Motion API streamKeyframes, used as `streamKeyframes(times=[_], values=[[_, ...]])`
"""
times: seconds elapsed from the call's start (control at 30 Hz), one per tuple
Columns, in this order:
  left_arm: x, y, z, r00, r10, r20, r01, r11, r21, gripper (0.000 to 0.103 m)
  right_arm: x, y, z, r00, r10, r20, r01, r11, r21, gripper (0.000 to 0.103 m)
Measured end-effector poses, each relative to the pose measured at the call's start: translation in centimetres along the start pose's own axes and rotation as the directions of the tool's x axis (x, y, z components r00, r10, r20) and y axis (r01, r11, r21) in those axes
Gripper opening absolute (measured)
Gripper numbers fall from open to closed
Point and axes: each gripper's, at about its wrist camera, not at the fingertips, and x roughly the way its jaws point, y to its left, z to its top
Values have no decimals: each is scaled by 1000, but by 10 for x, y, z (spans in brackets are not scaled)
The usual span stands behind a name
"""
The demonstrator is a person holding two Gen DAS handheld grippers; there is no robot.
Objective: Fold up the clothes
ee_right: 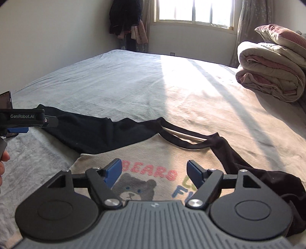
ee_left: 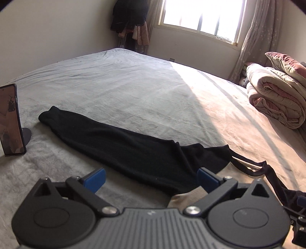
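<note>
Daylight pours through the blown-out window [ee_left: 200, 15], laying a bright warm band across the bed [ee_left: 220, 99]; the left side lies in grey shade. Fisheye bending curves the edges, and near parts look perhaps slightly soft.

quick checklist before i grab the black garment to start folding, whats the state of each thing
1. Left gripper open and holding nothing: ok, jaws stand wide apart.
2. Right gripper open and holding nothing: ok, jaws wide apart above the bear-print shirt.
3. Black garment laid flat: not ok, it is stretched long across the bed but bunched near the straps.
4. Black garment free of other clothes: not ok, part of it lies over the bear-print shirt.
5. Room on the bed for folding: ok, the folded quilt sits far off to the side.
6. Phone out of the way: cannot tell, it stands close to the garment's far end.
</note>
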Motion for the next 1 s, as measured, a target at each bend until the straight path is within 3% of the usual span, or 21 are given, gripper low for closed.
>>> streamKeyframes(times=[0.13,0.27,0.33,0.47,0.77,1.0], values=[[-8,-41,-17,997,-61,-45,62,997,42,102,-33,-38,-20,996,-94,-9,94,995,21,84],[-10,-83,-35,989,-120,-87,128,988,89,102,-57,-73,-39,974,-224,42,223,974,34,103],[-7,-101,-43,983,-147,-109,159,981,109,102,-61,-93,-50,961,-271,61,265,961,83,103],[4,-147,-53,968,-198,-152,221,963,154,102,-63,-135,-66,942,-337,-1,330,922,201,103],[55,-233,-56,935,-318,-155,341,927,154,102,-76,-187,-103,908,-409,-93,415,845,338,103],[110,-273,-47,943,-313,-110,332,903,272,92,-81,-202,-106,906,-412,-95,414,818,400,103]])
